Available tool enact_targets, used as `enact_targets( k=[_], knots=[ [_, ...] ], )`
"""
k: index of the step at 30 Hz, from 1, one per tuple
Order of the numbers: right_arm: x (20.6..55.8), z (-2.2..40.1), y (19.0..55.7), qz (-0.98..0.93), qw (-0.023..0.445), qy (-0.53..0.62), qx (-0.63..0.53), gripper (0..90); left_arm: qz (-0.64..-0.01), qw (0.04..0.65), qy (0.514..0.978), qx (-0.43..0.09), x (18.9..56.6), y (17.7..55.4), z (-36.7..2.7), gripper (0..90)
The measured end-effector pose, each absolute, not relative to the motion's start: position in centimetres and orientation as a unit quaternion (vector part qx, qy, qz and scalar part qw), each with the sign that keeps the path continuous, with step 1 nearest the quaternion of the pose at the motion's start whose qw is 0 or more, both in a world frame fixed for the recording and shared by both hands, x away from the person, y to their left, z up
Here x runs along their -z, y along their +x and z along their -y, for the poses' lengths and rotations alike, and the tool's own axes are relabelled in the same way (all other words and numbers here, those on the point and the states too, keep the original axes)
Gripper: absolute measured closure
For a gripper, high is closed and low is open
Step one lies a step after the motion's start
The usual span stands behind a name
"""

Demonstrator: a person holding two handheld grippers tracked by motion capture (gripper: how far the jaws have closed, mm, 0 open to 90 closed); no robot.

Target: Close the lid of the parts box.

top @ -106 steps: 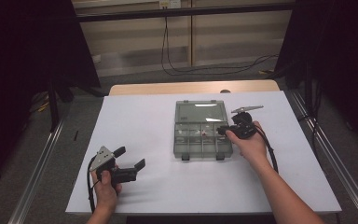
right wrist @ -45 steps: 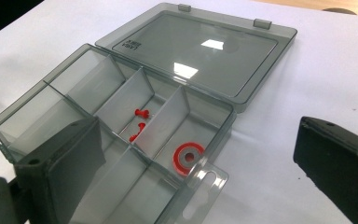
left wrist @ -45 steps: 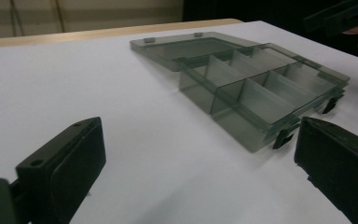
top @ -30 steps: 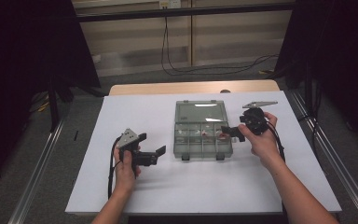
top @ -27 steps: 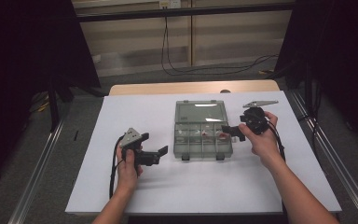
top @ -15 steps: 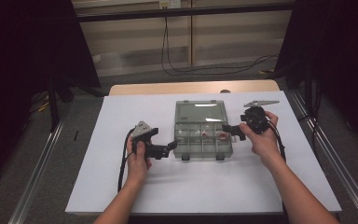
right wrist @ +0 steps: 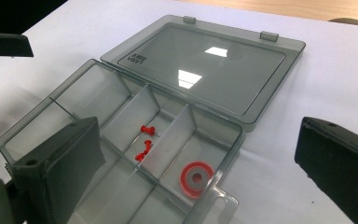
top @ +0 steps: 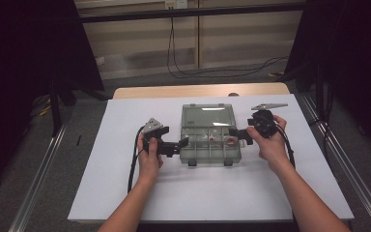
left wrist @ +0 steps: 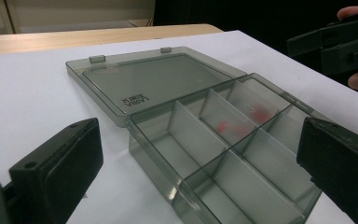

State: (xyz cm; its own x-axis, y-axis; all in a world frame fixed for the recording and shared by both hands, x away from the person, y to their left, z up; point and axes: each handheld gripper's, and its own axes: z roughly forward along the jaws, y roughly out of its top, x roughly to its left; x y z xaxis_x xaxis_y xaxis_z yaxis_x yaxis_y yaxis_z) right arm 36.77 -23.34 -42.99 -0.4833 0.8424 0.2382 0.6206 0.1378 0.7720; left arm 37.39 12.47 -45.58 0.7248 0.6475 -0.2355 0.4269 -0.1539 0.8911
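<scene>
Organizer box (top: 210, 140) is a smoky see-through plastic case, rectangular, sitting mid-surface on the white sheet (top: 125, 193) with its lid (top: 207, 115) flipped flat back on the far side. Nearest to the person are the two latch tabs on its front edge. Inside, thin clear dividers split it into several compartments. From the right claw view, two small red pushpins (right wrist: 145, 142) lie in a middle compartment, and a flat red ring with a grey centre (right wrist: 197, 177) sits in the one next to it, near a corner. The other compartments look bare.

Left claw (top: 182, 143) is right at the box's left end, its chunky matte black jaws spread apart with nothing between them. Right claw (top: 235, 135) is at the box's right end, jaws also wide apart and holding nothing.

Further back, the lid has two little hinge tabs on its far edge, then there's a strip of pale wood (top: 198, 91) past the sheet.
</scene>
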Motion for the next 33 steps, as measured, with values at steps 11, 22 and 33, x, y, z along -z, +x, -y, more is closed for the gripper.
enact_targets(
  k=[11, 22, 33],
  knots=[
    [43.4, 23.1, 37.3, -0.738, 0.125, 0.499, -0.437, 0.0, -0.359, 0.539, 0.757, -0.089, 45.8, 38.6, -11.4, 0.8],
    [43.9, 23.2, 38.1, -0.728, 0.112, 0.510, -0.445, 0.0, -0.378, 0.524, 0.759, -0.081, 46.0, 40.6, -10.8, 2.7],
    [44.3, 23.4, 39.2, -0.717, 0.103, 0.518, -0.455, 1.1, -0.423, 0.514, 0.743, -0.073, 46.4, 42.5, -10.7, 9.5]
  ],
)
